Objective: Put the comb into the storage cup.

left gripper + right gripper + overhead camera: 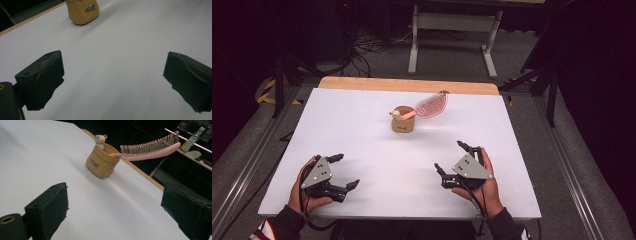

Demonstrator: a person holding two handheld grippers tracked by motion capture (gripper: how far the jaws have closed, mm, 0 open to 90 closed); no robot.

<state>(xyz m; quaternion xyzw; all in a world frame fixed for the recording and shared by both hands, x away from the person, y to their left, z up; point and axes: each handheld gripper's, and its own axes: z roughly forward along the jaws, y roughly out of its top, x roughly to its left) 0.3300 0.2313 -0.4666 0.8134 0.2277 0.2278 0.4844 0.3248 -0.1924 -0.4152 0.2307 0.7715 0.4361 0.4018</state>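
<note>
Black hand-held grippers, left and right, wide apart, low near pouch.

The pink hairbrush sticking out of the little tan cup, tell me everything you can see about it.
The pink hairbrush looks like plastic, a flat curved paddle with rows of pale bristles on its upper side. Its handle end sits inside the tan cup, resting on the rim, while the head juts out sideways past the cup, tilted slightly upward over the white table. A small bear figure stands at the cup's rim beside the handle. The brush touches the cup and no gripper.
</note>
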